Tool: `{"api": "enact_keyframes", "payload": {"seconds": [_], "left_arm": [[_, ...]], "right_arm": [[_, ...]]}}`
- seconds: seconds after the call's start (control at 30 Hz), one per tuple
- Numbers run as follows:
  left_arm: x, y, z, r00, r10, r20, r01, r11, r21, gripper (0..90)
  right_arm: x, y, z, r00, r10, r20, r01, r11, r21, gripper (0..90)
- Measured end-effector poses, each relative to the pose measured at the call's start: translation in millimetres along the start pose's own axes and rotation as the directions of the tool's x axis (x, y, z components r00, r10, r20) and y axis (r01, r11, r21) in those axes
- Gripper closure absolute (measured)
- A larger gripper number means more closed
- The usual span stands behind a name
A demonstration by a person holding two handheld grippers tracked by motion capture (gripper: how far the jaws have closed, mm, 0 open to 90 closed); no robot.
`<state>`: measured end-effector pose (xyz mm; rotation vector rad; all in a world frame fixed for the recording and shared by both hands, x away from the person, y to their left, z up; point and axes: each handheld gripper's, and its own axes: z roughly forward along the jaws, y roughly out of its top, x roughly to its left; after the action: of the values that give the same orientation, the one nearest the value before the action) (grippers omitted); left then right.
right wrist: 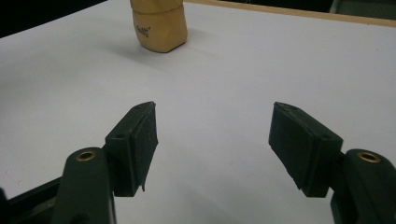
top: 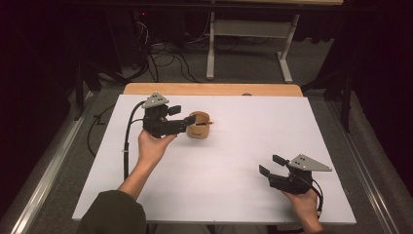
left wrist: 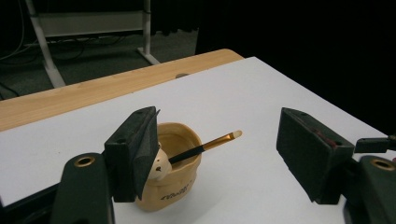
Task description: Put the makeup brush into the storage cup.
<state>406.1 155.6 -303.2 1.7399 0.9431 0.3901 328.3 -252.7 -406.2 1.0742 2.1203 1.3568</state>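
Note:
A tan, sack-shaped cup (top: 198, 126) stands upright on the white table top (top: 234, 165), left of centre. A thin brush (left wrist: 208, 144) with a black handle and gold ferrule leans out of the cup (left wrist: 172, 179) toward the right. My left gripper (top: 181, 116) is right beside the cup's left side, open. In the left gripper view one pad (left wrist: 140, 149) covers the cup's near rim while the other stands well off it, with nothing pressed between them (left wrist: 224, 151). My right gripper (top: 271, 165) rests low at the front right, open and empty (right wrist: 215, 140), pointing at the distant cup (right wrist: 159, 25).
A wooden strip (top: 214, 89) borders the table's far edge. Beyond it on the floor are a white desk frame (top: 248, 29) and loose cables (top: 165, 56). Bare white surface lies between the two grippers.

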Motion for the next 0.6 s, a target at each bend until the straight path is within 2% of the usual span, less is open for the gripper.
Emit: {"api": "enact_keyframes", "payload": {"seconds": [0.33, 0.6], "left_arm": [[-1.9, -2.7, -7.6, 0.9999, 0.011, 0.003, -0.011, 0.9999, -0.008, 30.0], [-1.9, -4.4, -15.0, 0.9999, 0.001, 0.012, -0.001, 0.9998, -0.018, 30.0]], "right_arm": [[-0.1, 0.0, -0.2, 1.0, 0.003, 0.0, -0.003, 1.0, -0.001, 34.4], [-0.8, -0.3, -0.7, 0.9999, 0.01, 0.001, -0.01, 1.0, -0.002, 34.4]]}}
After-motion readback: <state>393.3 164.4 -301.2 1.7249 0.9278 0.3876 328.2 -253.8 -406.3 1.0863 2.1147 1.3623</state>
